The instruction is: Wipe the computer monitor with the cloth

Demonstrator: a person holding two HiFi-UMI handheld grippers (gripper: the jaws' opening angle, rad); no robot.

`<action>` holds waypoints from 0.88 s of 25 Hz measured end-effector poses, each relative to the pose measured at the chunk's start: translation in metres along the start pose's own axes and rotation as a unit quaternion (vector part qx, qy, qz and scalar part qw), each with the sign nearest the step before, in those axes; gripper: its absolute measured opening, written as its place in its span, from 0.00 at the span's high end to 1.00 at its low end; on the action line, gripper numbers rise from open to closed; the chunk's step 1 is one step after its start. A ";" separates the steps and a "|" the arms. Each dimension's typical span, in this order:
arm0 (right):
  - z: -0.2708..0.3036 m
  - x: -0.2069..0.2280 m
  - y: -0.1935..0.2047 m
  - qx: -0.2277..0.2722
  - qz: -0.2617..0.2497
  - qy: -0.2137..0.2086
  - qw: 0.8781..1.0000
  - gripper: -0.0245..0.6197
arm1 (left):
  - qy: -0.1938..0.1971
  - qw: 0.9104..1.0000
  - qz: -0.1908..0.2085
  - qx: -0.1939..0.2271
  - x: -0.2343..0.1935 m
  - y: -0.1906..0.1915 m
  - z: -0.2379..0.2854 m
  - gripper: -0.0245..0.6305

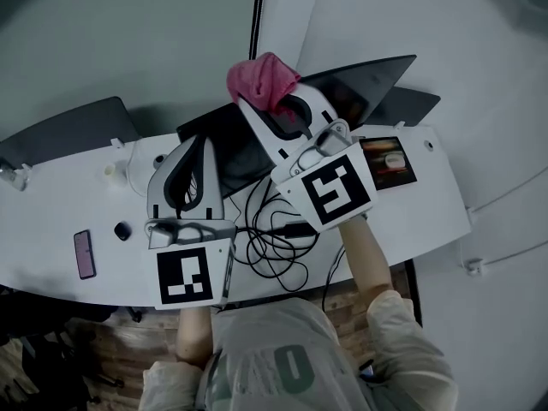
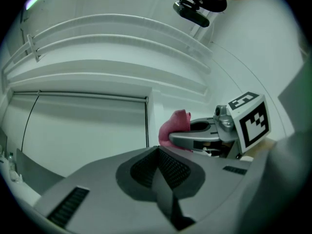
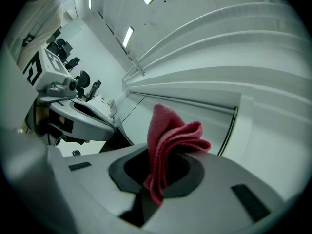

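My right gripper (image 1: 272,103) is shut on a pink cloth (image 1: 263,80), held up above the dark monitor (image 1: 235,148) that stands on the white desk (image 1: 51,238). In the right gripper view the cloth (image 3: 168,140) sticks up bunched from between the closed jaws. My left gripper (image 1: 190,157) hangs lower and to the left, in front of the monitor's left part, jaws shut with nothing between them. The left gripper view shows the closed jaws (image 2: 159,155), with the cloth (image 2: 175,128) and the right gripper (image 2: 214,135) beyond them.
A tangle of black cables (image 1: 274,242) lies on the desk in front of the monitor. A phone (image 1: 84,253) and a small dark object (image 1: 122,230) lie at the left. A small lit screen (image 1: 388,163) sits at the right. An open laptop (image 1: 377,88) stands behind.
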State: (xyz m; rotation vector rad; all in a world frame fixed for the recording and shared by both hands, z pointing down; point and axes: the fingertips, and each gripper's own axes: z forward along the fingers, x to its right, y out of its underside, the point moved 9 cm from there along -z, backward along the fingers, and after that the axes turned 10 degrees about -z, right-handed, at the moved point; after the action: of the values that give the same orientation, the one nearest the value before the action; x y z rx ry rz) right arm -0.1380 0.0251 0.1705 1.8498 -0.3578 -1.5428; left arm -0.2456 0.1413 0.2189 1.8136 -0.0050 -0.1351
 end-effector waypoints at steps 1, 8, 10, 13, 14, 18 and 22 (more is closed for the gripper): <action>-0.003 0.007 0.007 -0.002 -0.002 0.002 1.000 0.89 | 0.000 1.000 -0.001 0.000 0.006 0.003 0.003 0.94; -0.026 0.054 0.060 -0.001 -0.003 0.020 1.000 0.89 | -0.005 1.000 -0.011 0.001 0.052 0.023 0.033 0.94; -0.034 0.070 0.078 -0.009 -0.006 0.022 1.000 0.89 | -0.003 1.000 -0.014 -0.001 0.067 0.029 0.046 0.94; -0.047 0.095 0.105 -0.023 -0.005 0.030 0.999 0.89 | 0.004 1.000 -0.020 -0.003 0.088 0.038 0.069 0.94; -0.051 0.104 0.114 -0.028 -0.004 0.033 0.999 0.89 | 0.007 1.000 -0.020 -0.003 0.095 0.041 0.077 0.94; -0.071 0.138 0.150 -0.059 -0.017 0.043 0.997 0.89 | 0.039 0.999 -0.029 -0.001 0.134 0.055 0.116 0.94; -0.093 0.178 0.189 -0.103 -0.028 0.058 0.993 0.89 | 0.077 0.996 -0.030 -0.021 0.175 0.081 0.157 0.94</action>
State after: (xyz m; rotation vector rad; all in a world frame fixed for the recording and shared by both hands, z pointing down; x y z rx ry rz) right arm 0.0356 -0.1894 0.1662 1.7893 -0.0892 -1.4427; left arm -0.0808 -0.0434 0.2436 1.7790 0.1602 -0.0368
